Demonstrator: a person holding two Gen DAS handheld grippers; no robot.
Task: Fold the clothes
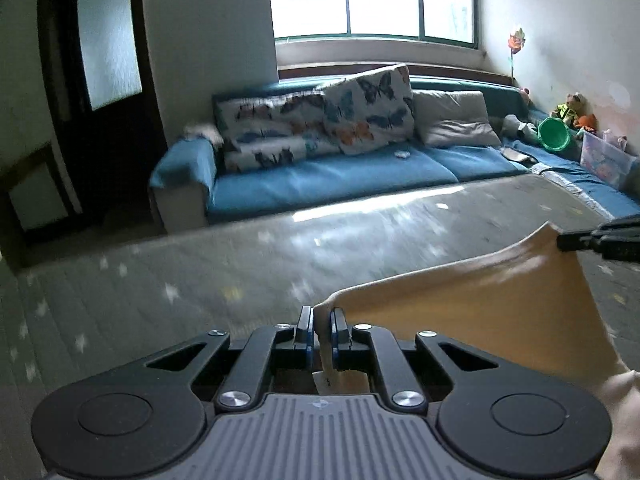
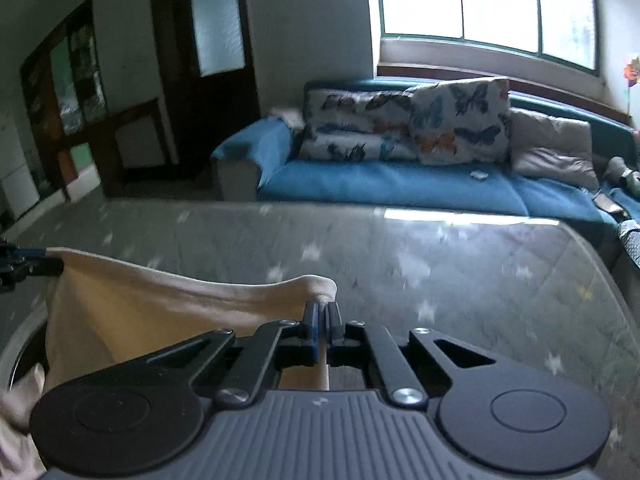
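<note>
Counter (image 2: 460,248): a big grey top with little white stars. It spreads out in front of and under both tongs. It looks blurry, so I cannot tell if it is wet, smooth or covered in plastic.

Cloth (image 1: 472,312): a cream-yellow piece of clothing. It hangs stretched between the two tongs, lifted off the counter along its top edge. The rest drops down toward the person and out of the picture.

Left tongs (image 1: 321,330): pinched almost shut on one corner of the cloth. The cloth runs away from them to the right.

Right tongs (image 2: 323,318): pinched shut on the other corner. A small bump of cloth pokes out past the tips.

Slip risk: each pair of tongs bites only a little bit of cloth. If the two pull apart too hard, I think a corner could pop out and the cloth would flop down.

Crooked fold risk: the top edge sags in the middle. If one side goes down before the other, the fold may come out slanted or bunched.

Drag risk: the low part of the cloth may rub on the counter and wrinkle.

Hidden: the bottom of the cloth is cut off, so I cannot tell what kind of clothing it is, or if it is folded yet.

Hard to see: a pale shape (image 2: 18,420) sits at the picture edge beside the right tongs. It may be more cloth or a sleeve.
</note>
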